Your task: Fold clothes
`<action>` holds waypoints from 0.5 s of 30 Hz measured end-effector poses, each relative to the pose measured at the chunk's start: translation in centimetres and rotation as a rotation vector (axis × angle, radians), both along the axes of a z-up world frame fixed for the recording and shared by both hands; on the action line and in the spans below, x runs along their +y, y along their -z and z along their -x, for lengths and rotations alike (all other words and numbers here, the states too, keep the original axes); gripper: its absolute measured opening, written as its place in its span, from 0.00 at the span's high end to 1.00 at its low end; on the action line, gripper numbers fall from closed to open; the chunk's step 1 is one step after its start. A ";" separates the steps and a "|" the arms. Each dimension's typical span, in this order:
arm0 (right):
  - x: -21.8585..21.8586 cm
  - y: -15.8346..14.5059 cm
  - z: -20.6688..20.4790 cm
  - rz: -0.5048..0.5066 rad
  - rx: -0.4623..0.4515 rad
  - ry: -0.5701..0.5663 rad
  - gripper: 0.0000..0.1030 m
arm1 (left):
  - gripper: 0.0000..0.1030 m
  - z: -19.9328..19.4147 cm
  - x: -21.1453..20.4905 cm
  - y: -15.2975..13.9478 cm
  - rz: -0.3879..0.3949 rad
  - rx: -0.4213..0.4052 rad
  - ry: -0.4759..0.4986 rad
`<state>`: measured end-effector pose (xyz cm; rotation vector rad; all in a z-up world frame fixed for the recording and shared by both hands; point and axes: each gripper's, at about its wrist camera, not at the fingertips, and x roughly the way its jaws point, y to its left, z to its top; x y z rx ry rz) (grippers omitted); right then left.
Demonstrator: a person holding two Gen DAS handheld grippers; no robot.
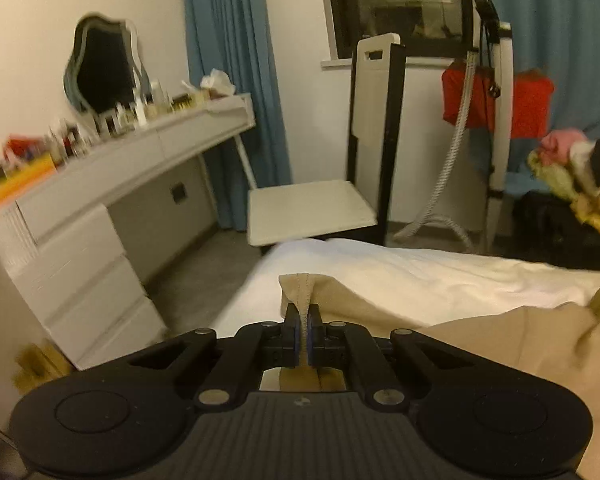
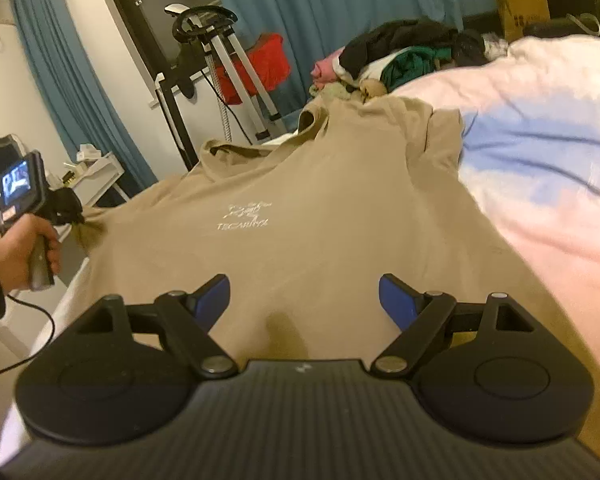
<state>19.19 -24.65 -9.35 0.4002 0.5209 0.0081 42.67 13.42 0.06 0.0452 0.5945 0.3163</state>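
Pinching tan shirt (image 1: 480, 340) hem | left fingers (image 1: 291, 320) | right fingers (image 2: 212, 298) spread above

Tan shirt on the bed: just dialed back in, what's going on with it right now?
A person is partway into folding the tan shirt, which lies spread front-up on the bed with its print showing. The left claw is shut on a hemmed edge of the shirt, at its left side by the edge of the bed. The right claw is open, just over the near part of the shirt, gripping nothing. No fold is made yet. A clothes pile sits at the far end.
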 end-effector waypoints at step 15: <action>0.7 -1.8 1.6 0.092 -0.114 -0.019 0.20 | 0.42 19.3 -5.0 -1.4 0.138 -0.108 0.242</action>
